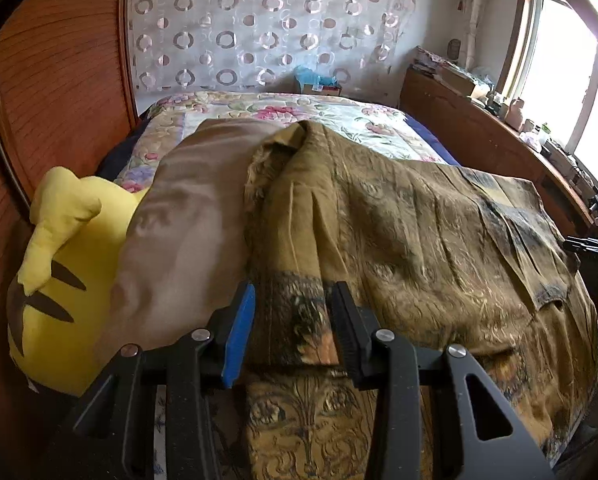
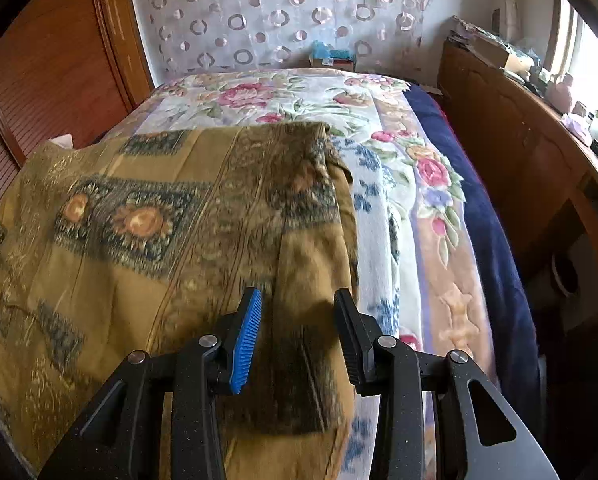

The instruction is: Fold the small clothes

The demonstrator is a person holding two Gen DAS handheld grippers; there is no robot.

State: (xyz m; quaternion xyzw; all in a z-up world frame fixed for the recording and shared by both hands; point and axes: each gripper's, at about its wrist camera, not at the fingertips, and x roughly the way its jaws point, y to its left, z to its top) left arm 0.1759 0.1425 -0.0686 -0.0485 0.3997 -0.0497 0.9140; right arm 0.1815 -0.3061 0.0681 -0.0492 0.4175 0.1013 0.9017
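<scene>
Left wrist view: the left gripper [image 1: 293, 320] hangs low over an olive-gold patterned garment [image 1: 399, 216] spread across the bed [image 1: 339, 116]. Its jaws stand partly apart, one with a blue ribbed pad and one black, and a dark-bordered strip of the garment lies in the gap between them; the pads do not press on the cloth, so nothing is held. The garment's far edge is bunched into a peak near the middle of the bed, and its right side runs out flat toward the bed's edge. Just left of it lies a plain tan cloth [image 1: 179, 220], which overlaps a yellow plush toy [image 1: 59, 264] resting against the wooden wardrobe [image 1: 59, 60]. At the far right edge a dark bit of the other gripper shows, too small to read.

Right wrist view: the right gripper [image 2: 297, 324] hovers above the garment's [image 2: 159, 216] right-hand edge, where the cloth is folded over on itself. The jaws are partly apart with that folded edge lying between them, and the pads are clear of it. Right of the garment a white-and-blue towel [image 2: 373, 200] lies on the floral blanket [image 2: 299, 96]; beyond that a navy sheet [image 2: 495, 240] runs along the wooden sideboard [image 2: 519, 140]
</scene>
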